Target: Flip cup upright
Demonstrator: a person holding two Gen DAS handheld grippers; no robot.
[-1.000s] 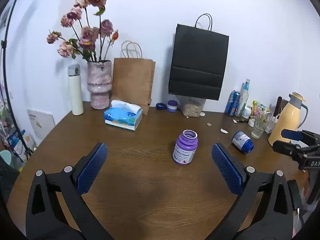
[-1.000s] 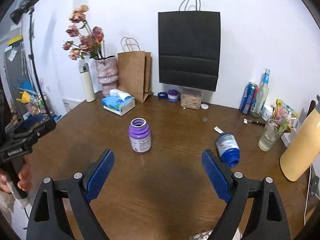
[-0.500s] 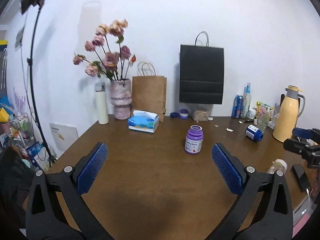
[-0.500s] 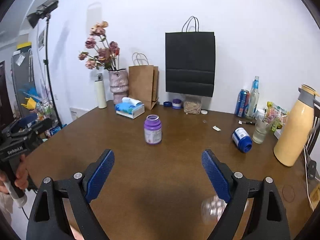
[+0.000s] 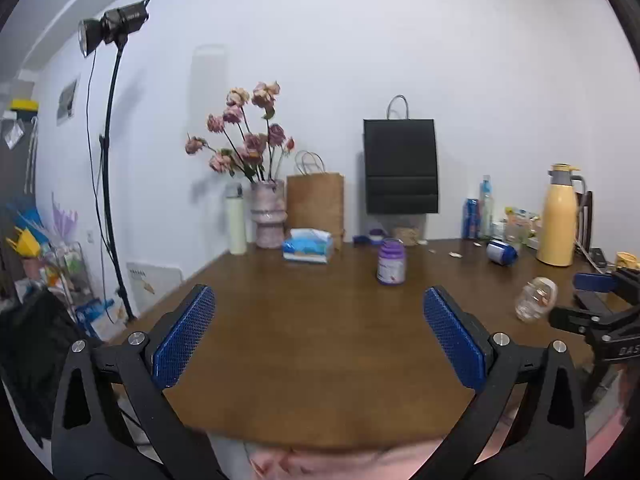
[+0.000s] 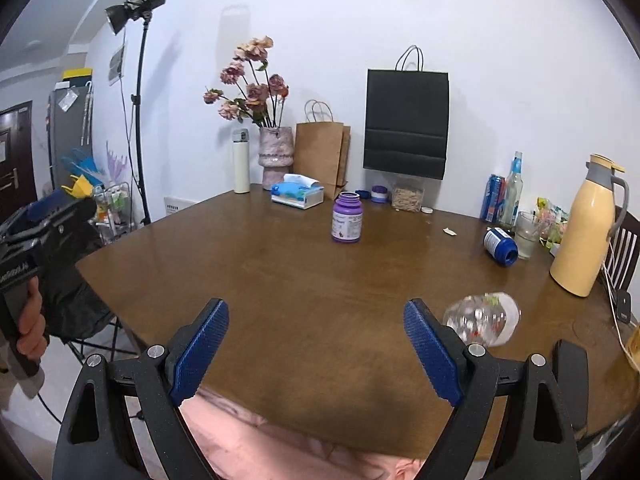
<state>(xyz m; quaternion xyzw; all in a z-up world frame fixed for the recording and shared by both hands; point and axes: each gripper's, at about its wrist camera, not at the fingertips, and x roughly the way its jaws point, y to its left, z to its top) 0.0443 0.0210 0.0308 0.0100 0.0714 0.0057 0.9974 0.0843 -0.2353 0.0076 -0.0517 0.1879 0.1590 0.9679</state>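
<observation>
A clear glass cup [image 6: 482,322] with a printed pattern lies on its side on the brown table [image 6: 320,288], near the front right. It also shows in the left wrist view [image 5: 535,299]. My right gripper [image 6: 316,344] is open and empty above the table's front edge, with the cup just right of its right finger. My left gripper [image 5: 318,332] is open and empty at the front edge, well left of the cup. The right gripper also shows at the right edge of the left wrist view [image 5: 592,300].
A purple bottle [image 6: 347,218] stands mid-table. A blue jar [image 6: 500,241] lies on its side at the right, beside a drinking glass [image 6: 527,234] and a yellow thermos [image 6: 584,226]. Tissue box [image 6: 297,192], vase, paper bags and cans line the back wall.
Both grippers have pulled back from the table and now sit at its front edge. The lying glass cup has come into view at the right. Both stay open.
</observation>
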